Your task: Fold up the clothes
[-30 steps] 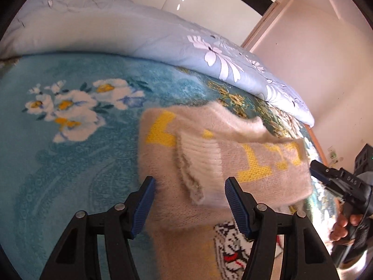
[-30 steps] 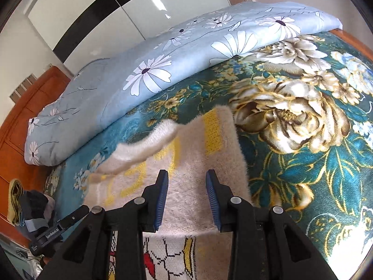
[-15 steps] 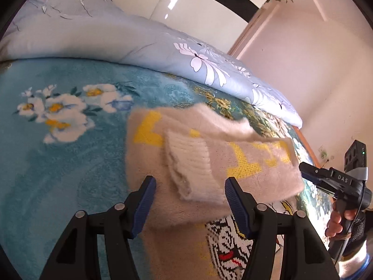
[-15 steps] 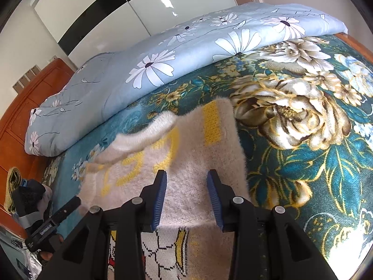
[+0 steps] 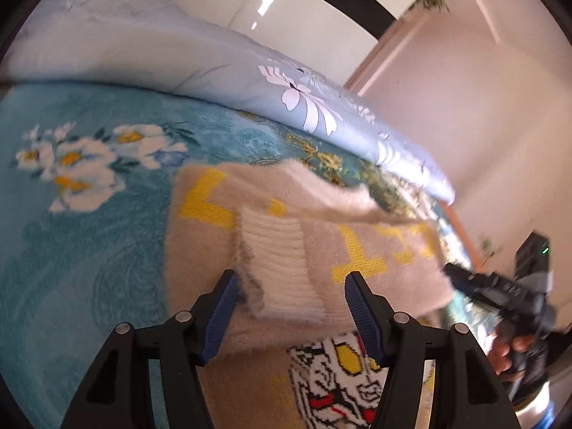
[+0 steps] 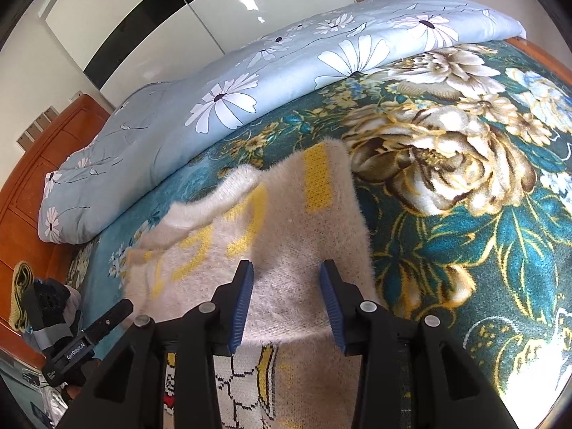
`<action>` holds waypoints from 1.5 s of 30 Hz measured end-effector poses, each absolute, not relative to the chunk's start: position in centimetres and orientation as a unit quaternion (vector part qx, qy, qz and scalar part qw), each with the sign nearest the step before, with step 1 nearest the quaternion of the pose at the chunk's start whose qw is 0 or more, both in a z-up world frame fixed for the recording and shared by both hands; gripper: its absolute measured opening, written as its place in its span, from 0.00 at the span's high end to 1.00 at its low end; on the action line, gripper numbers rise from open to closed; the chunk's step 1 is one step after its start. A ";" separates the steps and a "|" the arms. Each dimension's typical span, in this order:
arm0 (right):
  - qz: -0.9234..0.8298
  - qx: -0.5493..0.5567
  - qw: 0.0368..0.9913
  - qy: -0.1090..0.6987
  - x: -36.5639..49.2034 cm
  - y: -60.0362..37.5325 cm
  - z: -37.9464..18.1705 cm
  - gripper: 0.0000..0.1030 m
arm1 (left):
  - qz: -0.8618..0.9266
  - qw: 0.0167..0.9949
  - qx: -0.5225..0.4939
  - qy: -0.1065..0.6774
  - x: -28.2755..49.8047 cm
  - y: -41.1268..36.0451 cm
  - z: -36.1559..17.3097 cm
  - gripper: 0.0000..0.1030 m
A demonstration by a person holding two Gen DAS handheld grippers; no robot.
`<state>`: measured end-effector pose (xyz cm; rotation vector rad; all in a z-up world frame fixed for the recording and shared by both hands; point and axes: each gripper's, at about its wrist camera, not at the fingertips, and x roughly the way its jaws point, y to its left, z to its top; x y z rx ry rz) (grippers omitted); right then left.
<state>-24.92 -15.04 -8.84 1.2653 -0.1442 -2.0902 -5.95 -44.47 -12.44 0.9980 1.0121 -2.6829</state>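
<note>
Left gripper (image 5: 291,304): fingers (image 5: 221,312) stand wide apart, pads clear of cloth. White ribbed cuff (image 5: 282,264) of a sleeve lies between and just past them, on the sweater; no pad presses on it, nothing held.

Right gripper (image 6: 287,298): fingers (image 6: 241,304) moderately apart, jaws just been opening. Folded edge of the sweater (image 6: 286,236) runs beneath and between them; pads appear clear of the knit, though contact at the lower pad ends cannot be ruled out in this view. Seen also from the left camera, at the sweater's far right edge, held in a hand (image 5: 507,352).

Sweater: fuzzy beige knit with yellow lettering, flat on the bed. Upper part folded down over the body, fold edge crossing near both pairs of fingers. Sleeve laid across the top, cuff toward the left gripper. Below the fold, a knitted cartoon figure (image 5: 339,386) in black, white, red and yellow shows on the front.

Bed cover (image 6: 482,214): teal plush with large cream and gold flowers, directly under the sweater. Beyond it, a pale blue quilt (image 6: 250,82) with white daisies, bunched along the far side, apart from the sweater. Wooden headboard (image 6: 32,164) at the left in the right camera's view.
</note>
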 end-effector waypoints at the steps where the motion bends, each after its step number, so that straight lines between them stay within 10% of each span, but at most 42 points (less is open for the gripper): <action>1: -0.803 0.486 0.341 -0.056 -24.9 -15.0 -8.9 0.61 | -0.879 0.052 0.331 0.339 -6.1 -44.6 -12.6 0.38; 9: -0.804 0.487 0.336 -0.063 -24.9 -15.0 -9.2 0.58 | -0.856 0.044 0.323 0.401 -6.9 -45.4 -13.3 0.90; 45: -0.796 0.489 0.356 0.020 -26.4 -19.7 -8.9 0.58 | -0.874 0.094 0.355 0.319 -3.9 -47.4 -12.3 0.87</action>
